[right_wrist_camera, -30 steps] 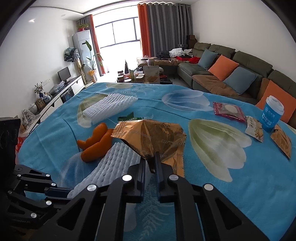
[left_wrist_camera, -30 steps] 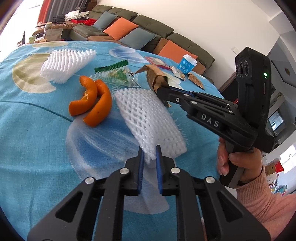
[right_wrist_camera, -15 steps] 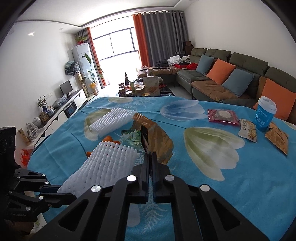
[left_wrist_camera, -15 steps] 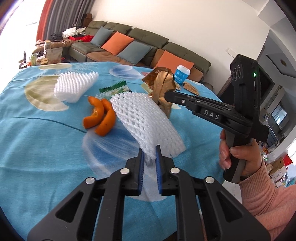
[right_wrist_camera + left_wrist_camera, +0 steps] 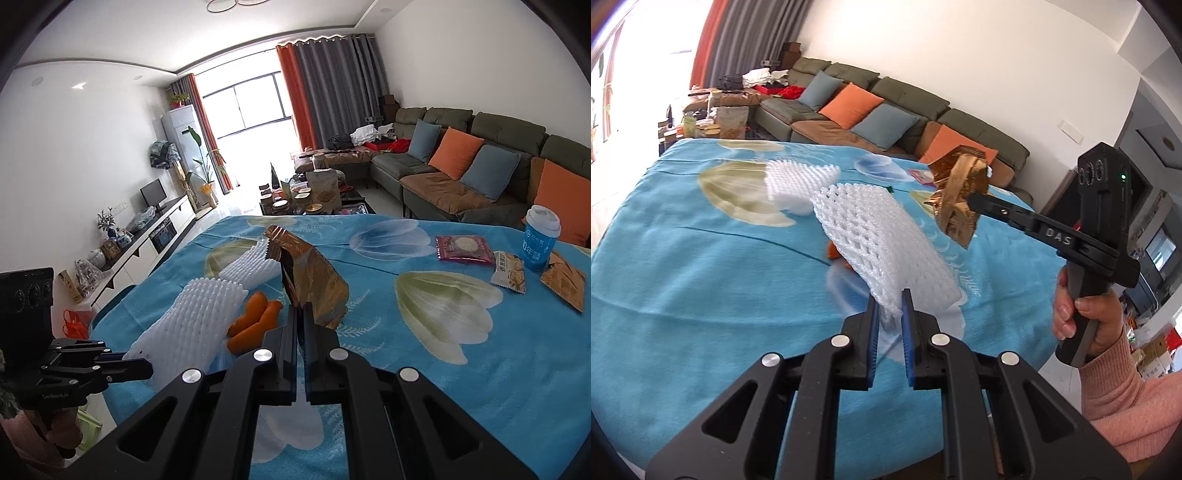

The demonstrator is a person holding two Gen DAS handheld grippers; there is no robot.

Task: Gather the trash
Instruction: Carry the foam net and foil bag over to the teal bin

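My left gripper (image 5: 888, 301) is shut on a white foam fruit net (image 5: 882, 240) and holds it above the blue tablecloth (image 5: 701, 280). The net also shows in the right wrist view (image 5: 188, 325). My right gripper (image 5: 300, 310) is shut on a crumpled brown snack wrapper (image 5: 310, 273), also lifted off the table. The wrapper shows in the left wrist view (image 5: 956, 195) at the right gripper's tip (image 5: 971, 201). Orange peel pieces (image 5: 255, 321) and a second foam net (image 5: 251, 266) lie on the table below.
At the table's far right lie a red snack packet (image 5: 463, 249), a small biscuit packet (image 5: 509, 271), a brown wrapper (image 5: 565, 284) and a blue paper cup (image 5: 539, 238). A sofa (image 5: 480, 162) stands behind the table. A green bin (image 5: 88, 435) is at the lower left.
Both grippers have risen further from the table with their loads. The foam net now hides most of the orange peel in the left wrist view.
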